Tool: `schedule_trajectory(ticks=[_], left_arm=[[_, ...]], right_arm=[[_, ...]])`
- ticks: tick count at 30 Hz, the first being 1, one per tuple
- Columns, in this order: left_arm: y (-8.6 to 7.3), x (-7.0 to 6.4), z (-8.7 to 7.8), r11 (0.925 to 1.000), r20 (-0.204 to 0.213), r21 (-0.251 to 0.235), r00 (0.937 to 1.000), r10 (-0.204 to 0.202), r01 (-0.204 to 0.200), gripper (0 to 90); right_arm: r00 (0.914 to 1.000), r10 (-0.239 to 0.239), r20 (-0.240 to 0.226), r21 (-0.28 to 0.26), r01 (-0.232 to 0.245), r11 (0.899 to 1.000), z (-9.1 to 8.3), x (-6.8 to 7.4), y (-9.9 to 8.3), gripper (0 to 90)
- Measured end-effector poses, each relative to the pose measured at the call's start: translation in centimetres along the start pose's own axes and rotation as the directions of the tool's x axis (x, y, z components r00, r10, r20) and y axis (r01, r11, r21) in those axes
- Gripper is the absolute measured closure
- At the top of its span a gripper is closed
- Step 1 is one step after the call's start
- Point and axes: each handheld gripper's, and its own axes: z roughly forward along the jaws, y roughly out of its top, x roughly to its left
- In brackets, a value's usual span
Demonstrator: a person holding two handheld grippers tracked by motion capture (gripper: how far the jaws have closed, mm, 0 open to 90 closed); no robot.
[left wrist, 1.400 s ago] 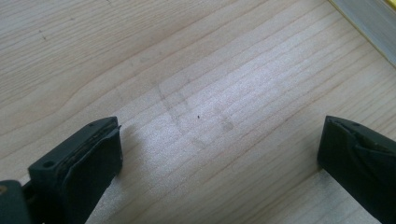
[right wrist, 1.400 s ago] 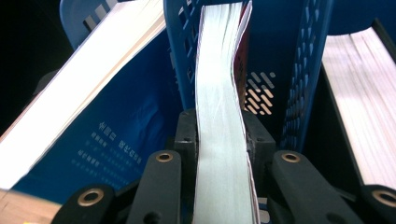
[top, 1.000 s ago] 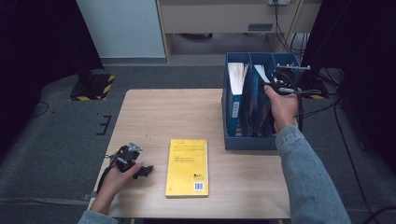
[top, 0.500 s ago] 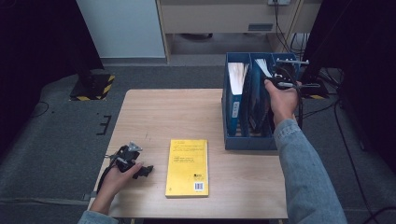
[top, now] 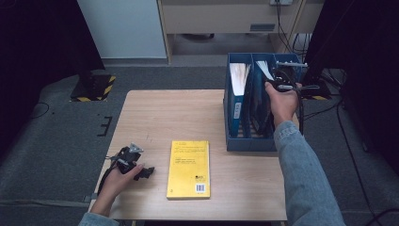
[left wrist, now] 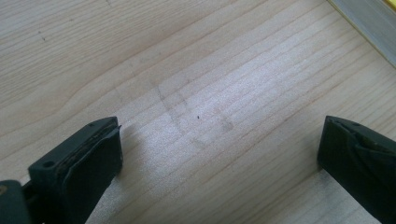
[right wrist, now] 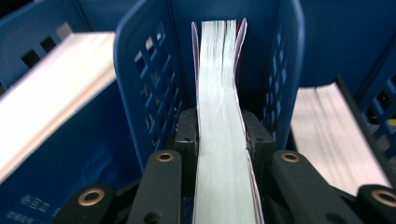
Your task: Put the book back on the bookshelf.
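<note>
A blue file rack [top: 249,141] with upright compartments stands at the table's right side. My right gripper [top: 278,84] is over its middle compartment, shut on a thin book [right wrist: 219,121] held on edge between the blue dividers [right wrist: 140,93]. White page edges of that book [top: 264,69] show above the rack. A thicker book [top: 239,77] stands in the left compartment. A yellow book [top: 189,168] lies flat near the front of the table. My left gripper [top: 141,170] rests on the wood left of it, open, with bare tabletop [left wrist: 210,112] between its jaws.
The wooden table [top: 169,113] has bare room across its back and left. Another book's pages [right wrist: 336,135] show in the compartment to the right of the held one. Cables [top: 324,89] trail off the table's right side. Dark floor surrounds the table.
My right gripper has shifted slightly toward the back of the rack with the thin book in it. The left gripper and the yellow book have stayed put.
</note>
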Motion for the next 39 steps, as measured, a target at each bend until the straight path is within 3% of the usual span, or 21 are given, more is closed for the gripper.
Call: schedule_trajectory(ticks=[9,13,19,27,33,39], left_arm=[[0.0,0.0,0.0,1.0,-0.001,0.002,1.0,0.001,-0.001,0.0],[0.0,0.0,0.0,1.0,-0.001,0.002,1.0,0.002,-0.002,0.0],[0.0,0.0,0.0,1.0,0.0,0.004,1.0,0.004,-0.004,0.0],[0.1,-0.1,0.0,1.0,0.001,0.005,1.0,0.002,-0.002,0.0],[0.1,-0.1,0.0,1.0,0.002,0.004,1.0,0.004,-0.004,0.0],[0.1,-0.1,0.0,1.0,0.001,0.004,1.0,0.006,-0.006,0.0]], right_arm=[[1.0,-0.001,-0.007,-0.001,0.001,1.0,-0.1,0.3,-0.7,71.9],[0.9995,0.023,-0.02,-0.006,-0.023,1.0,-0.2,0.3,-0.9,70.1],[0.9968,0.043,-0.066,-0.008,-0.044,0.999,-0.7,0.5,-1.0,61.1],[0.9918,0.054,-0.115,-0.003,-0.055,0.998,-1.9,0.8,-1.4,57.1],[0.9863,0.025,-0.163,0.002,-0.025,1.0,-2.5,2.1,-1.4,57.3],[0.9848,0.011,-0.173,-0.001,-0.011,1.0,-2.8,2.7,-1.5,57.5]])
